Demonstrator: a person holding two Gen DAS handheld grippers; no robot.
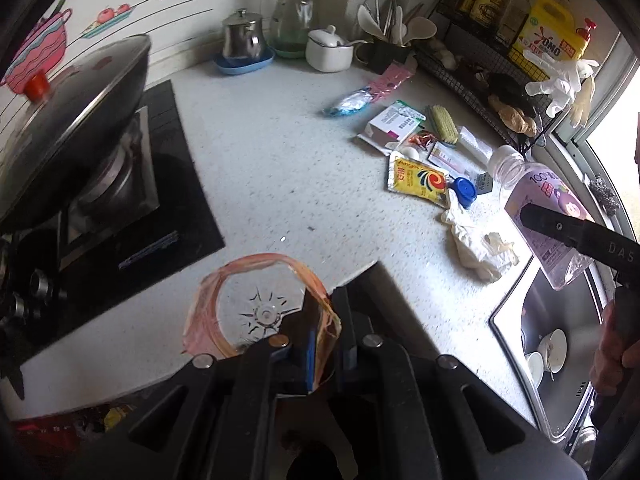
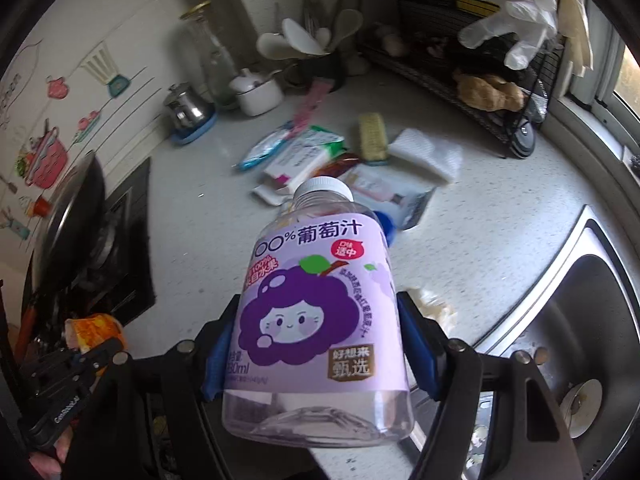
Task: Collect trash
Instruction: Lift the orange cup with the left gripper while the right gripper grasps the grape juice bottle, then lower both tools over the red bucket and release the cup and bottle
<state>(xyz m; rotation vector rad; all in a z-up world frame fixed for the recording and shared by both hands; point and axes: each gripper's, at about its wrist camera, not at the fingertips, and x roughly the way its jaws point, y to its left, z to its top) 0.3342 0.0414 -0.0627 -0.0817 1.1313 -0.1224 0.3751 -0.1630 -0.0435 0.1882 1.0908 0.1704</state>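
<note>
Right wrist view: right gripper (image 2: pixel 316 344) is clamped on the grape juice bottle (image 2: pixel 316 304), blue pads pressing the label sides, bottle held clear above the table (image 2: pixel 460 248), cap pointing away. Left wrist view: left gripper (image 1: pixel 320 344) is closed tight on the thin wall of a clear plastic cup (image 1: pixel 260 308) with an orange-pink rim, also held off the table. Risks, as I read it: the bottle is smooth and rounded with the pads low on the body, so a fast swing could let it pivot or slip, possibly into the sink (image 2: pixel 592 320). The cup wall is flimsy; a pinch on one edge can buckle or tear free. Both grippers sit close together, so a collision is possible. More trash is left: wrappers, the yellow sachet (image 1: pixel 418 178), the blue cap (image 1: pixel 464 192), crumpled tissue (image 1: pixel 476 248). Readable text: bottle says "100%" with Chinese characters for grape juice and "80ml" partly hidden; yellow jug (image 1: pixel 552 28) on the rack reads "OMO"; the right gripper's body shows "DAS".
</note>
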